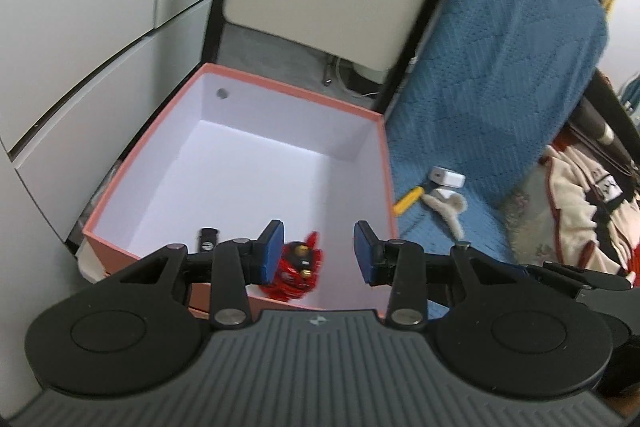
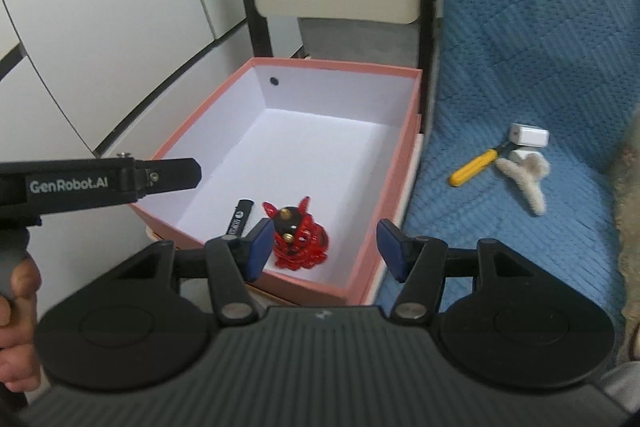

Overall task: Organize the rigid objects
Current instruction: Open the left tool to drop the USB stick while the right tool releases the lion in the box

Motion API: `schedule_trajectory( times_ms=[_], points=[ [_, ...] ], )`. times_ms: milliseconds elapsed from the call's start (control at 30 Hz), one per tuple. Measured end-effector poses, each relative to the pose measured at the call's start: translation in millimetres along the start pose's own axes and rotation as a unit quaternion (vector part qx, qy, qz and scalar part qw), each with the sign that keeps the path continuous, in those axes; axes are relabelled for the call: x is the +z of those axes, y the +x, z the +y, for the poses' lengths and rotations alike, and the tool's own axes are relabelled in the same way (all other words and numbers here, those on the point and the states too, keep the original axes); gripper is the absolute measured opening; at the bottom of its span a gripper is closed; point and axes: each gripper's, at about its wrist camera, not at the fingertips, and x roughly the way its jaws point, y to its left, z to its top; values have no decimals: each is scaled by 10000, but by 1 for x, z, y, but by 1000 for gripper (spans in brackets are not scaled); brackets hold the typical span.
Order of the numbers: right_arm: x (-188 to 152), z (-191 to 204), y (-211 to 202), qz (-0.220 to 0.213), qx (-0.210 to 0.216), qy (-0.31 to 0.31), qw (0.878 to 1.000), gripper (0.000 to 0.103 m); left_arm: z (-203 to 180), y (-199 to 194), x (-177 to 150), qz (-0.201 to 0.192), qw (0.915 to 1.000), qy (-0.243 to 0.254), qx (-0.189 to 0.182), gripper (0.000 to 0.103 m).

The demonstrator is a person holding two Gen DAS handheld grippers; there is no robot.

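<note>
The red toy (image 1: 299,273) is sitting on the white floor of the pink box (image 1: 136,163), close to the box's near wall, and in the right wrist view it (image 2: 298,239) is lying at about 6 o'clock of the box floor. A small black stick-shaped object (image 1: 208,239) is lying just beside it at its 9 o'clock, apart from it; the right wrist view is showing the same black piece (image 2: 239,219) with white lettering too small to read.

The left gripper (image 1: 319,253) is hovering over the near edge of the box with its blue pads spread wide apart and nothing between them; the left pad (image 1: 272,253) is overlapping the toy in the view, but whether it is touching cannot be told. The right gripper (image 2: 325,249) is likewise standing wide open and holding nothing, with the toy showing just inside its left pad (image 2: 260,249).

Outside the box, at 3 o'clock, a blue quilted cover (image 2: 540,47) is carrying a yellow-handled tool (image 2: 472,167), a white block (image 2: 528,135) and a fuzzy cream Y-shaped clip (image 2: 526,179), these three lying close together and well apart from the box. At 9 o'clock in the right wrist view the other gripper's black body is reaching across, held by a hand (image 2: 16,307)
</note>
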Motion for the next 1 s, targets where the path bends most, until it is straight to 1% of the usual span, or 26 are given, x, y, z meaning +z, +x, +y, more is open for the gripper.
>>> schedule_trajectory(
  times_ms=[433,600,833,1000],
  points=[
    [-38,-49,-79,-436,-370,268,9980,60,-76,-35,-52,-126,9984,394,-375,44],
    [-62,-70,-105,-559,-540,439,9960,60,-102,-44,-70,-130,9966,575,-568,44],
    [-89,-94,-126,-634,-838,682,9921,60,-133,-42,-91,-18,9928,856,-838,44],
    [-99,-108,-122,-581,-947,834,9903,60,-142,-27,-95,126,9919,892,-896,44]
  ],
)
